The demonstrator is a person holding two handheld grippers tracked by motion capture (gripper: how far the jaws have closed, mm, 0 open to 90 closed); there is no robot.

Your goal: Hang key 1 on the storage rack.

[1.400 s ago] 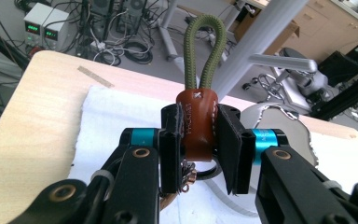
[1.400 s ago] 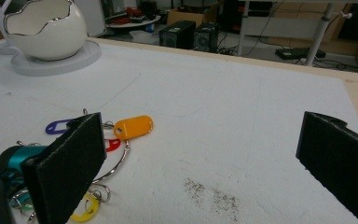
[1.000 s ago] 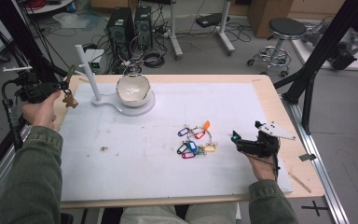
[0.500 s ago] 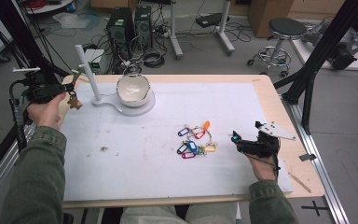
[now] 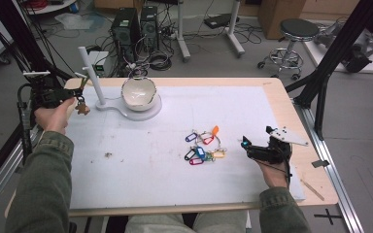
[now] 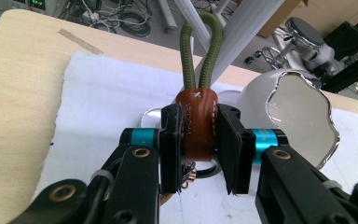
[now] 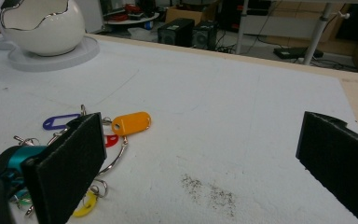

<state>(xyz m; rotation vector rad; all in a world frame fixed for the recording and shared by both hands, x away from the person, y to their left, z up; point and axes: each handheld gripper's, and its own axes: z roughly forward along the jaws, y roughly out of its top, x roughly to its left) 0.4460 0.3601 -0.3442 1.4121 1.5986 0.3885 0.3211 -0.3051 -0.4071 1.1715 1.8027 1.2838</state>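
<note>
While the left gripper (image 6: pixel 199 144) pinches the leather key fob (image 6: pixel 197 125) just beside the white post (image 5: pixel 91 73), its green loop (image 6: pixel 200 49) could miss the top if tilted; the right gripper (image 7: pixel 200 163) gapes empty.

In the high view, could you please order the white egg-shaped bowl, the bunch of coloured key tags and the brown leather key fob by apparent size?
1. Bunch of coloured key tags, slightly wider spread.
2. White egg-shaped bowl, close to the bunch, so that order is unsure.
3. Brown leather key fob, clearly smallest, hanging at the left gripper.

Lab: computer towers (image 5: pixel 136 24), floor cables (image 5: pixel 160 60)
</note>
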